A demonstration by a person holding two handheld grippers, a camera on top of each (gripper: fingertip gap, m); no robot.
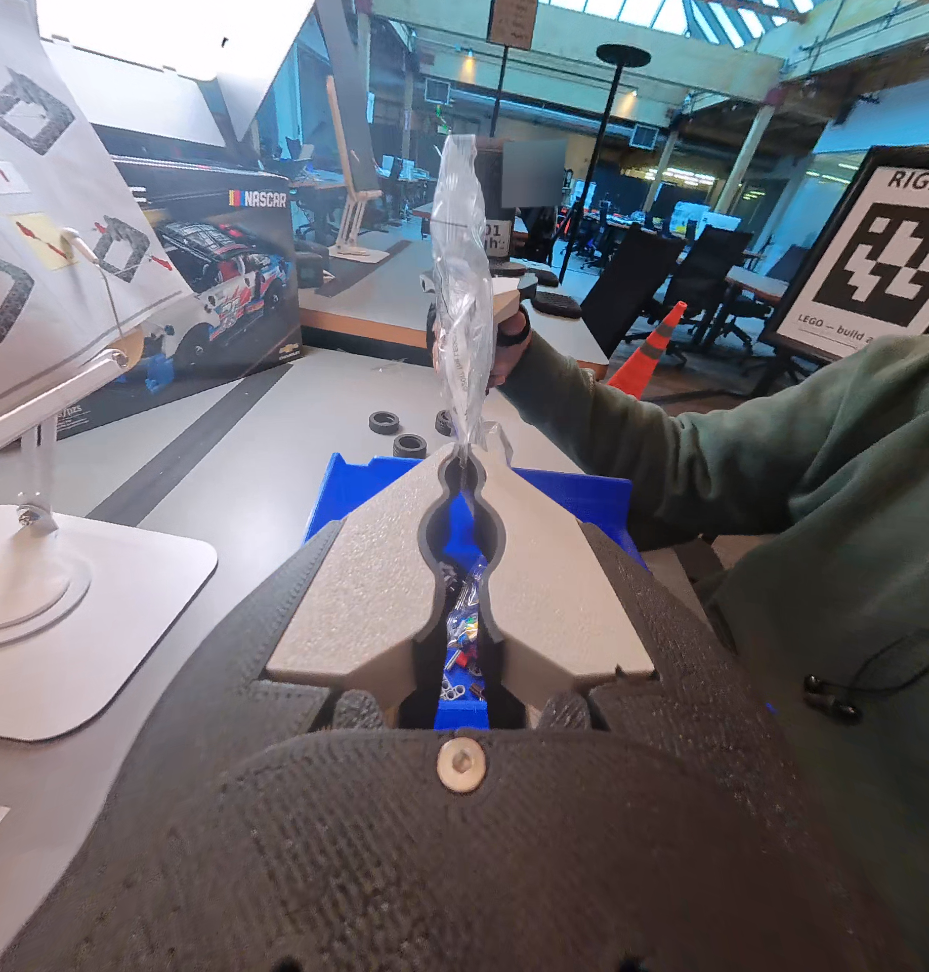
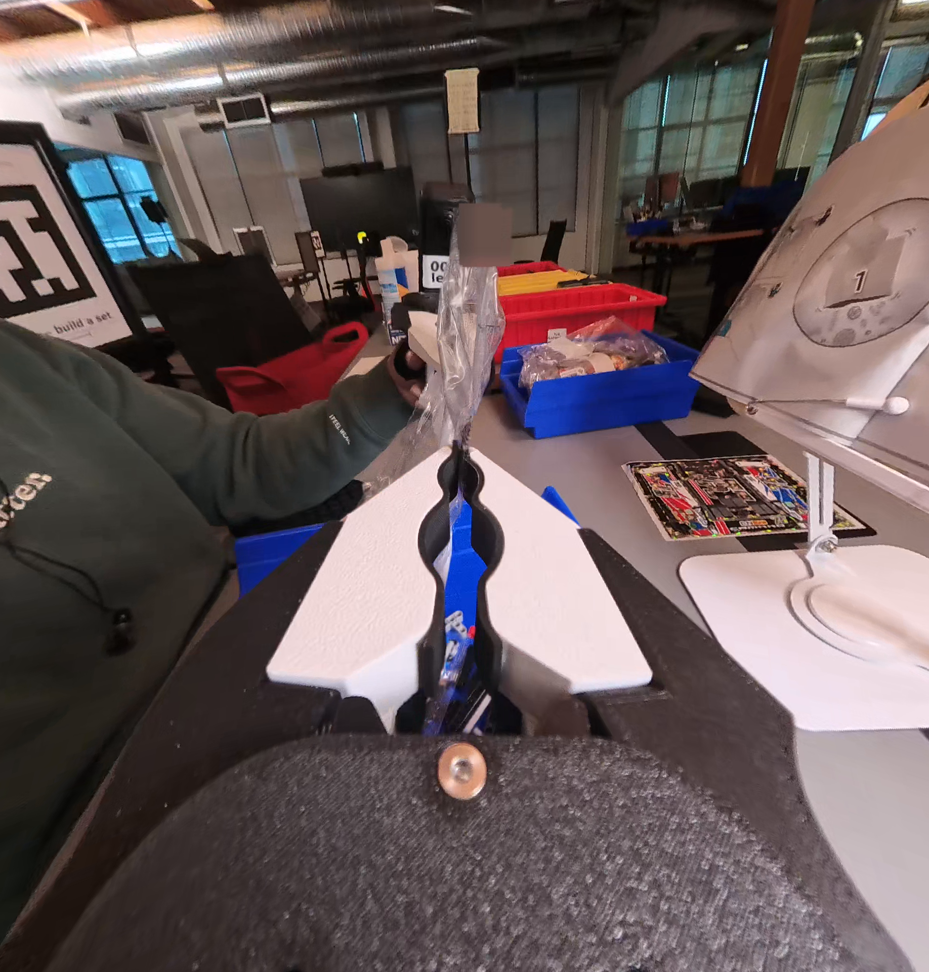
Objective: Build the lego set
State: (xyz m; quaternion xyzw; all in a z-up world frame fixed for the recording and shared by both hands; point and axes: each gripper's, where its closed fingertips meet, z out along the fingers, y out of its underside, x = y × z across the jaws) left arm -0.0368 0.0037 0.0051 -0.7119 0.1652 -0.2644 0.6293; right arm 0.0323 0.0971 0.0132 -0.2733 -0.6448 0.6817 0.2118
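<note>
A clear plastic bag [image 1: 462,273] stands up from the tips of my left gripper [image 1: 462,453], which is shut on its lower end. My right gripper [image 2: 460,449] is shut on the same bag [image 2: 465,336] from the opposite side. Both hold it above a blue bin [image 1: 583,494], which also shows in the right wrist view [image 2: 273,552]. Loose small lego pieces [image 1: 462,657] lie in the bin, seen through the gap between the left fingers. Each view shows the person's other hand and green sleeve behind the bag.
Three black tyres [image 1: 410,446] lie past the bin. The lego box [image 1: 231,273] and an instruction booklet on a white stand [image 1: 84,605] are to the left. A sticker sheet [image 2: 725,497], a second blue bin of bags [image 2: 609,400] and a red bin [image 2: 583,310] show in the right wrist view. About 12 cm separates my left fingertips from my right.
</note>
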